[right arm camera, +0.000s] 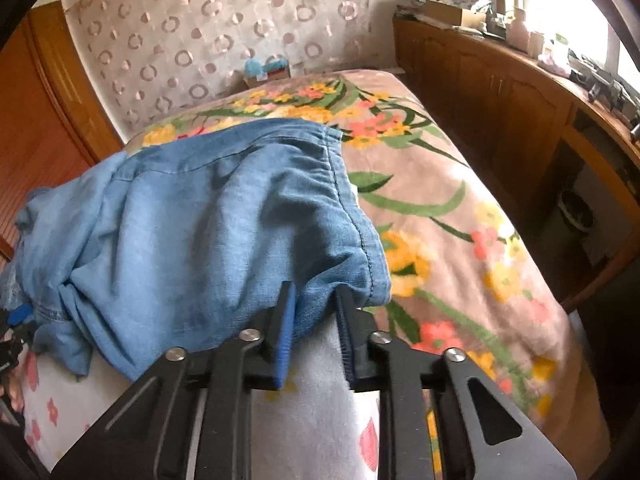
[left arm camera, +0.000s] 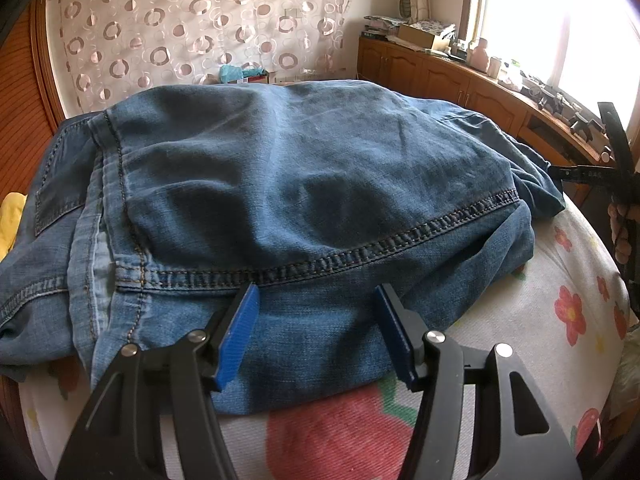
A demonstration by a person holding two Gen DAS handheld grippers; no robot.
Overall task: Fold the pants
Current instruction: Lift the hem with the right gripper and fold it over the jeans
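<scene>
Denim pants (right arm camera: 192, 216) lie bunched on the bed (right arm camera: 460, 216). Right tongs (right arm camera: 314, 320) pinch their hem corner; left tongs (left arm camera: 316, 320) gape empty over the seam (should grip before lifting evenly).

Blue denim pants (left arm camera: 304, 184) (contrast-stitched seams), floral pink blanket (right arm camera: 460, 216), white flowered sheet (left arm camera: 500, 320), ring-patterned curtain (left arm camera: 192, 28).

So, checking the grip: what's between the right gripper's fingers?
A bunched fold of the jeans near the hem, pinched by the right gripper, shown in the right wrist view.
</scene>
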